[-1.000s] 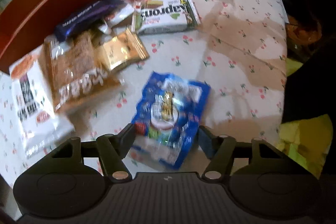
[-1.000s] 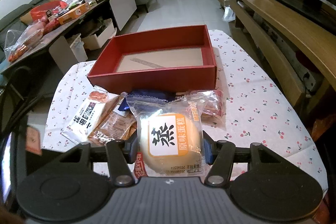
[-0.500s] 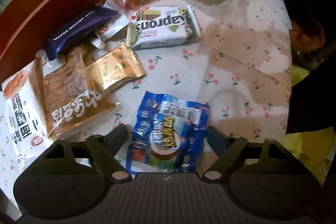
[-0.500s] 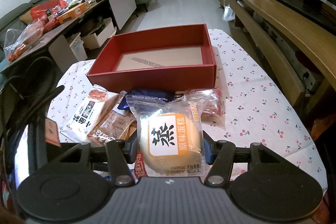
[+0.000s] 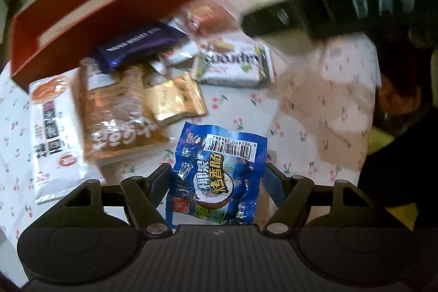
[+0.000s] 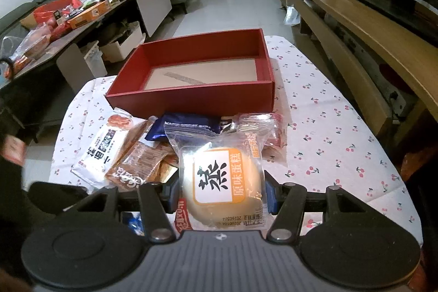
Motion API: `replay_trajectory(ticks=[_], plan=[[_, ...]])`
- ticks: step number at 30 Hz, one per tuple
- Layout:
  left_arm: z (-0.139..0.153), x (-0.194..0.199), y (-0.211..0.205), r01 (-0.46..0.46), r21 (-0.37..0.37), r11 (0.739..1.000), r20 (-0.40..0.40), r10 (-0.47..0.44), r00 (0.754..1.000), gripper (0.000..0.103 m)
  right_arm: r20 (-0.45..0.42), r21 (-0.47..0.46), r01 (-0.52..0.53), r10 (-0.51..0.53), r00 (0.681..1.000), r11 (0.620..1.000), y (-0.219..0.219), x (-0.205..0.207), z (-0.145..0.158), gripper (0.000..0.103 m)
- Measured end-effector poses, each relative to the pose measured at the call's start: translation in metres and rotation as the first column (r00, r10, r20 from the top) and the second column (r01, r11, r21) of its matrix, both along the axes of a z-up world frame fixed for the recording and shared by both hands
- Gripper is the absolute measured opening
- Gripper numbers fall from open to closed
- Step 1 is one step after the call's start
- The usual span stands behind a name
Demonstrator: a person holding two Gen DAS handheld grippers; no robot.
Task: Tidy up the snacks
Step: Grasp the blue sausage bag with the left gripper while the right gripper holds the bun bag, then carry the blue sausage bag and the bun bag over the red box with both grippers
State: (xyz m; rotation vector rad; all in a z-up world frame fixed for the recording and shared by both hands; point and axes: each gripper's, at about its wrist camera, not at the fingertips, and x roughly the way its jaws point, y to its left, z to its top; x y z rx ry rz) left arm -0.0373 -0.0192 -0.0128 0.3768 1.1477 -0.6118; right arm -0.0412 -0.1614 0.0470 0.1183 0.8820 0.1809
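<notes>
the right gripper point(image 6: 222, 193) is pinching a steamed cake packet point(image 6: 222, 177) by its two side edges, jaws drawn in against the wrapper, and holding it up over the near edge of the cherry-print tablecloth point(image 6: 334, 133), short of the empty red box point(image 6: 191, 97). the left gripper point(image 5: 217, 179) is straddling a blue sausage packet point(image 5: 219, 177), jaws close on either side, though i cannot tell if they are gripping. both look light, soft and slippery in crinkly film, so holding across the filled middle seems safer than the seams, gently enough not to squash the cake.
</notes>
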Motion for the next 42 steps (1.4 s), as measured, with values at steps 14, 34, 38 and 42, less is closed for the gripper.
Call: replay_trajectory(ticks=[14, 34, 38, 42], plan=[[0.032, 0.027, 0.029, -0.175, -0.125, 0.977, 0.039, 0.181, 0.983, 0.077, -0.023, -0.043, -0.024, 0.023, 0.999, 0.999, 0.011, 0.001, -0.007, 0.063], [0.041, 0.036, 0.034, -0.226, -0.160, 0.961, 0.055, 0.237, 0.970, 0.077, -0.008, -0.027, -0.003, 0.003, 1.000, 1.000, 0.010, 0.002, -0.003, 0.063], [0.044, 0.038, 0.036, -0.239, -0.165, 0.957, 0.059, 0.251, 0.966, 0.077, -0.007, -0.027, -0.003, 0.003, 1.000, 1.000, 0.010, 0.001, -0.002, 0.063], [0.045, 0.041, 0.035, -0.249, -0.169, 0.954, 0.059, 0.262, 0.963, 0.077, -0.005, -0.026, -0.006, 0.006, 1.000, 1.000, 0.012, 0.002, -0.001, 0.063]])
